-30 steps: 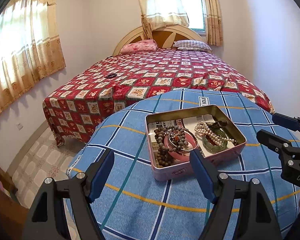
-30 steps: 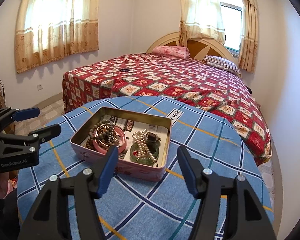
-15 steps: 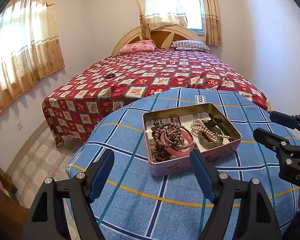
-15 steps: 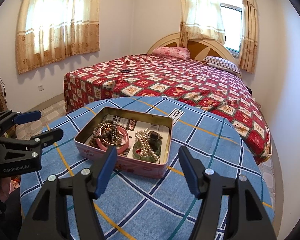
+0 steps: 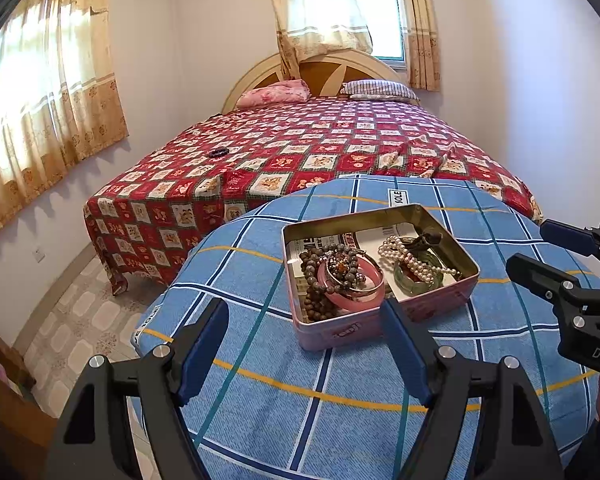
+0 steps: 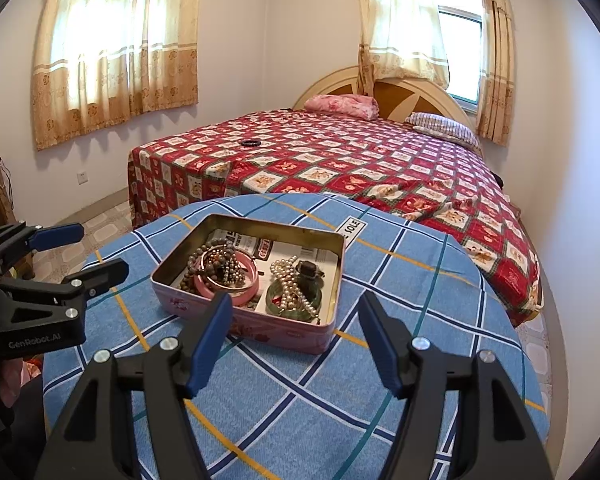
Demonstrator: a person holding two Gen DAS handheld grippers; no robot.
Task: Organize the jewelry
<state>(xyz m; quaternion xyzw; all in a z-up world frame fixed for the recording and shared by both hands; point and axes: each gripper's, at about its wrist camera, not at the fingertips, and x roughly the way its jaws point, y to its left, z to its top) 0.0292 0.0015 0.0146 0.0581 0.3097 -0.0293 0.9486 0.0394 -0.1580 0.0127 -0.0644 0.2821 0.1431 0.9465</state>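
With both claws released and empty, we see the pink tin (image 6: 247, 322) of tangled jewelry on the blue checked tablecloth (image 6: 400, 420) straight ahead of our right gripper (image 6: 294, 318), nearer to it than to our left gripper (image 5: 304, 334).

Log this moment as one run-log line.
stage: approach | left gripper: open, empty | right gripper: open, empty | pink tin: on blue checked cloth, holds bangles, beads, pearl strand

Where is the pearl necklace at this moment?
The pearl necklace lies inside the pink tin, draped over the green bangle, right of the pink bangle in the right wrist view.
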